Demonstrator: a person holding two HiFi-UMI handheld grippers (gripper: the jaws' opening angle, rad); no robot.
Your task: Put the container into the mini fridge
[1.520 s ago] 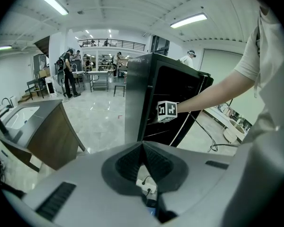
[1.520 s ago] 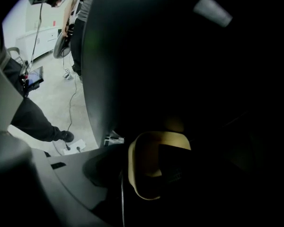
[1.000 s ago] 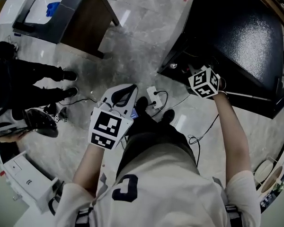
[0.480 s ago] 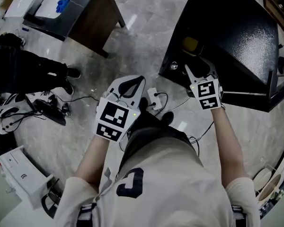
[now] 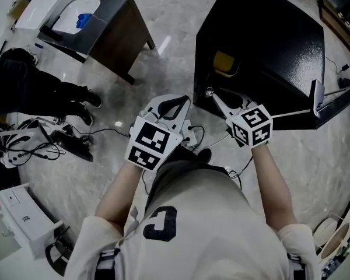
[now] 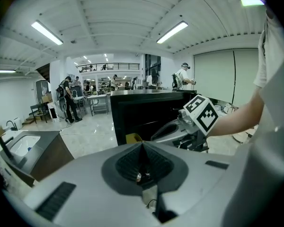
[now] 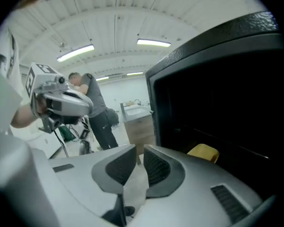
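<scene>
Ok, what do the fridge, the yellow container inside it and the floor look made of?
Fridge: black with a pebbled sheen, probably painted metal.
Container: matte yellow, likely plastic; too small to be sure.
Floor: glossy grey veined stone or tile, reflecting lights.

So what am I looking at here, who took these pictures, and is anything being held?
A person holds a tool in each hand. One camera on the person's head looks down, and one rides on each tool. The left hand-held gripper is shut and empty. The right hand-held gripper has just been closing; a narrow gap remains, with nothing in it. Ahead, a black mini fridge stands open on the marble floor, with a yellow container inside.
</scene>
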